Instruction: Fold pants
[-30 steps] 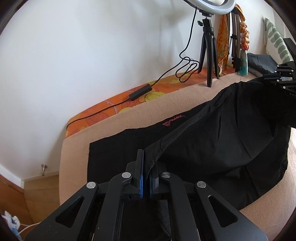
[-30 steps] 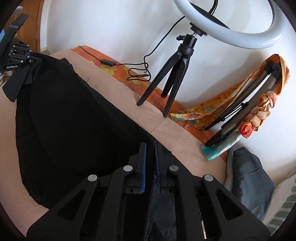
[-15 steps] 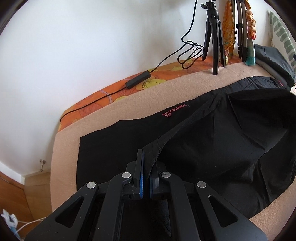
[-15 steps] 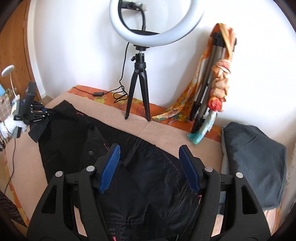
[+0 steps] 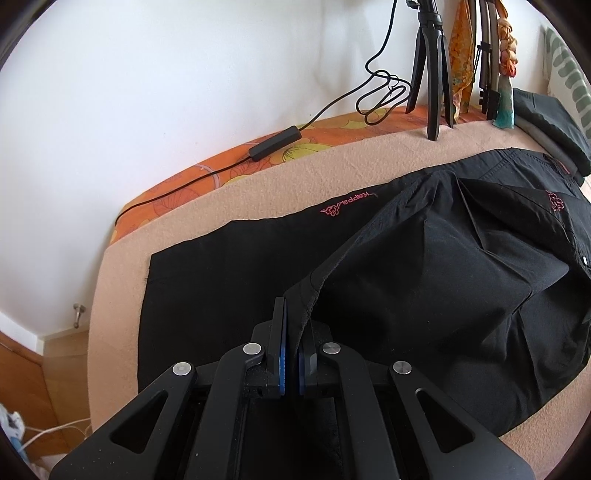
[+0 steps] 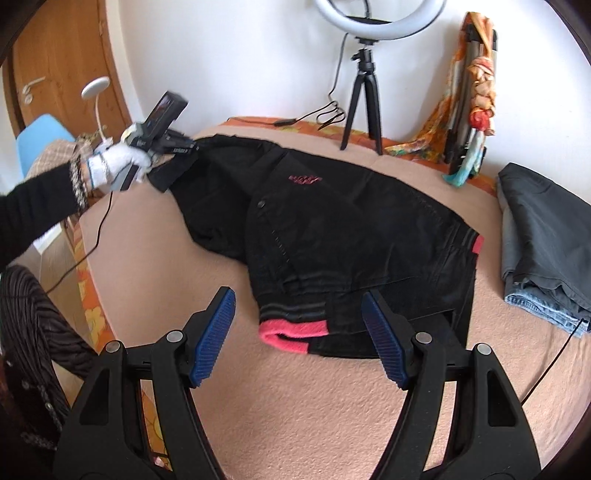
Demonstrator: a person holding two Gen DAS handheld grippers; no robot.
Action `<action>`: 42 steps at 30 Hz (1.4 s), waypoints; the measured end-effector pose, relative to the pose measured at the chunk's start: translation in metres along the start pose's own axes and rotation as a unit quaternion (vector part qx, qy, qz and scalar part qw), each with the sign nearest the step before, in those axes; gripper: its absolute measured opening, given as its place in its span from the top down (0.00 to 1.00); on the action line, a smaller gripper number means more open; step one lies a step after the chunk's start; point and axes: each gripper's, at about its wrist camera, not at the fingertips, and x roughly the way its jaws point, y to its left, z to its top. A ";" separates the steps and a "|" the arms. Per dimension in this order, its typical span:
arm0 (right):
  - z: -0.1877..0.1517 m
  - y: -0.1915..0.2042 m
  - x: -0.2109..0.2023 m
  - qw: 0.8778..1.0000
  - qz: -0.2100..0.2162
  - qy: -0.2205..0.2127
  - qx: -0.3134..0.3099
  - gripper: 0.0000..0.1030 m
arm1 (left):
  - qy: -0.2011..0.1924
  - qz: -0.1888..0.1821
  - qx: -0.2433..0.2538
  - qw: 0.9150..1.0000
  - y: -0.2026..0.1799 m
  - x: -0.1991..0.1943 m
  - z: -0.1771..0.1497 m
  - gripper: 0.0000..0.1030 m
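**Operator:** Bed [image 6: 332,406], peach cover, white wall behind. Item one: pants [image 6: 351,236], black, laid across the middle, one leg folded over the other, pink-trimmed waistband at my near end.

**Desk:** Grippers?

**Operator:** Left gripper [image 5: 291,332] is clamped on the hem of the top leg and holds it a little off the lower leg. I judge that is to line the two hems up before laying it down. Right gripper [image 6: 297,325] has just let go: jaws spread wide, nothing between the pads, hovering just short of the waistband.

**Desk:** Edges and room?

**Operator:** Far side: ring light [image 6: 373,22] on a tripod [image 6: 364,103], with its cable [image 5: 380,92] on the orange strip by the wall, near the far leg. Right side: clothes pile [image 6: 543,240], close to the waistband, apart from it. Near side: bare cover, wide, the best room for my next grab. Left: the bed's edge lies just past the hems.
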 end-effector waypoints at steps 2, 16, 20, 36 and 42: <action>-0.006 0.019 0.016 0.999 -0.012 0.025 -0.041 0.28 | 0.002 -0.001 -0.001 1.000 0.000 0.000 0.002 0.97; 0.020 0.007 0.044 0.990 -0.100 0.060 -0.086 0.87 | 0.004 -0.008 0.014 1.000 0.014 -0.019 0.001 0.71; 0.052 -0.021 0.027 0.988 -0.139 0.024 -0.063 0.88 | 0.003 -0.017 0.012 1.000 0.020 -0.031 -0.002 0.61; 0.101 -0.158 0.110 0.955 -0.288 0.071 0.029 0.88 | -0.016 -0.049 -0.038 0.998 0.055 -0.063 -0.016 0.52; 0.099 -0.163 0.122 0.944 -0.317 0.087 0.037 0.68 | -0.035 -0.060 -0.073 0.995 0.074 -0.081 -0.033 0.52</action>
